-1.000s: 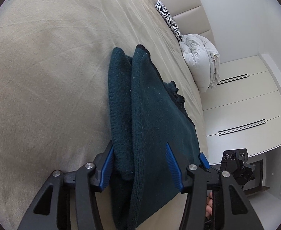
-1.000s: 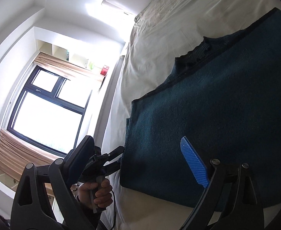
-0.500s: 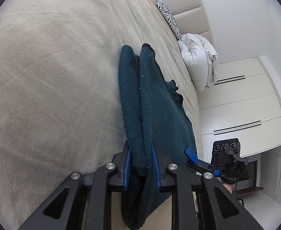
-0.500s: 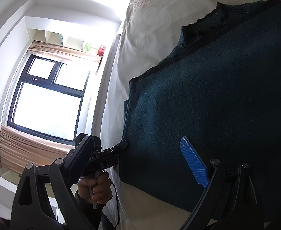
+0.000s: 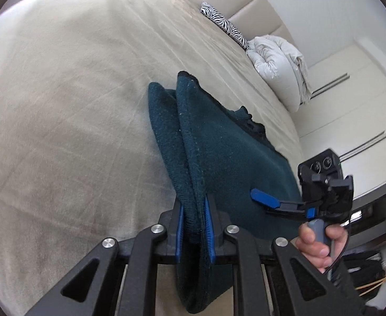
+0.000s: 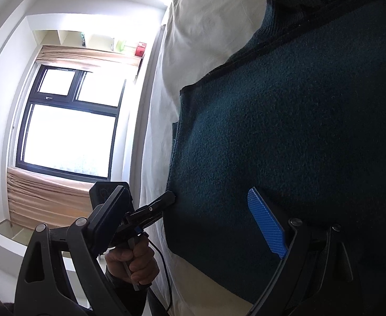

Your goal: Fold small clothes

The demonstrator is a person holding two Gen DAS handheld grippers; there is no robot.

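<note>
Two layers of dark teal knit sweater (image 5: 219,163) lie mid-frame on the smooth beige bed (image 5: 61,105), thick and fuzzy, edges stacked for folding. Low centre, the left gripper (image 5: 194,226) pinches that doubled edge. Lower right, the right gripper (image 5: 265,200) hovers spread wide, holding nothing.

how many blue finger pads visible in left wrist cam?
3. Two on the left gripper, clamped on the teal garment edge. One on the right gripper over the garment at right; its second pad is not clearly visible.
</note>
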